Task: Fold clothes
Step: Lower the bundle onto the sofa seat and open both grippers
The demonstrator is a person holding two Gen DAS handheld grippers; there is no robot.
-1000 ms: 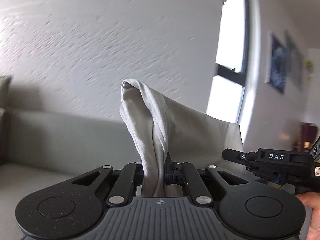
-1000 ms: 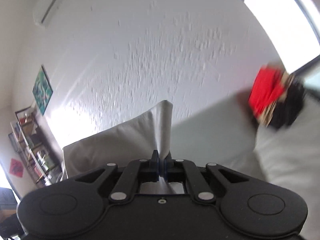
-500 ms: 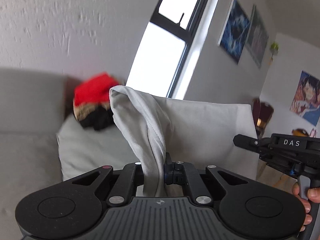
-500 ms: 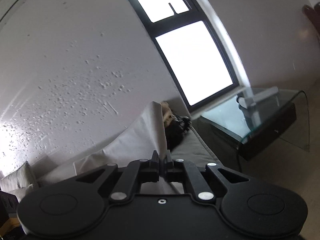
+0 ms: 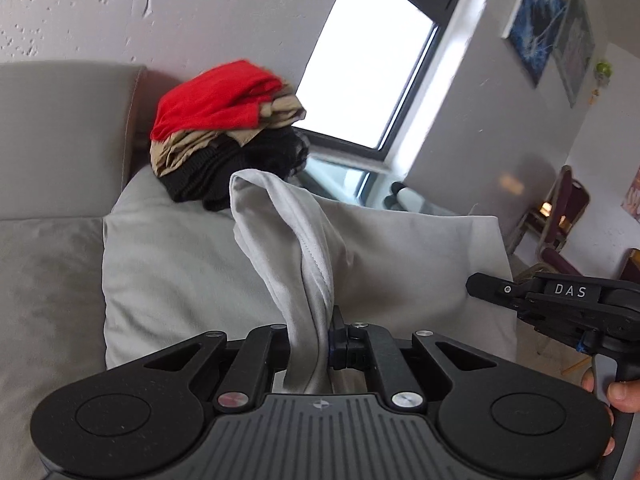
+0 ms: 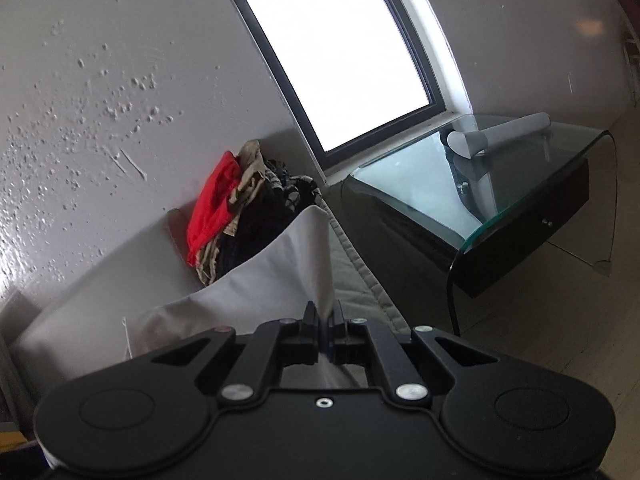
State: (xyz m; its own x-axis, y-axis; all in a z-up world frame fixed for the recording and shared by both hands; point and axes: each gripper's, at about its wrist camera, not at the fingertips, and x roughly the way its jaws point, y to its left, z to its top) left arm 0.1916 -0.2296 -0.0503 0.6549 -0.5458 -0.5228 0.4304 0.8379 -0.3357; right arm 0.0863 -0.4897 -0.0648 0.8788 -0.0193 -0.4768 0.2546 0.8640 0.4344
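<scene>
Item: grey cloth (image 5: 400,264), soft jersey with a stitched hem, which I held aloft, stretched sideways between both claws. Left claw (image 5: 328,344) was clamped on one bunched corner; right claw (image 6: 323,334) pinched the opposite edge. Beyond it sat a sofa cushion (image 5: 168,264) and a pile of clothes (image 5: 224,128).

Pale grey garment (image 5: 304,240), plain, with a line of tonal stitching along its hem; both grippers black, the left gripper (image 5: 326,344) with a small blue detail at its fingers, the right gripper (image 5: 560,304) lettered "DAS" in white. Pile of clothes (image 5: 228,128): bright red on top, khaki beneath, black at the base. Sofa (image 5: 52,264) muted grey. Wall (image 6: 100,80) white, rough-textured. Side table (image 6: 520,208) of green-tinted glass over a black drawer. Two framed pictures (image 5: 536,20) in blue and white
</scene>
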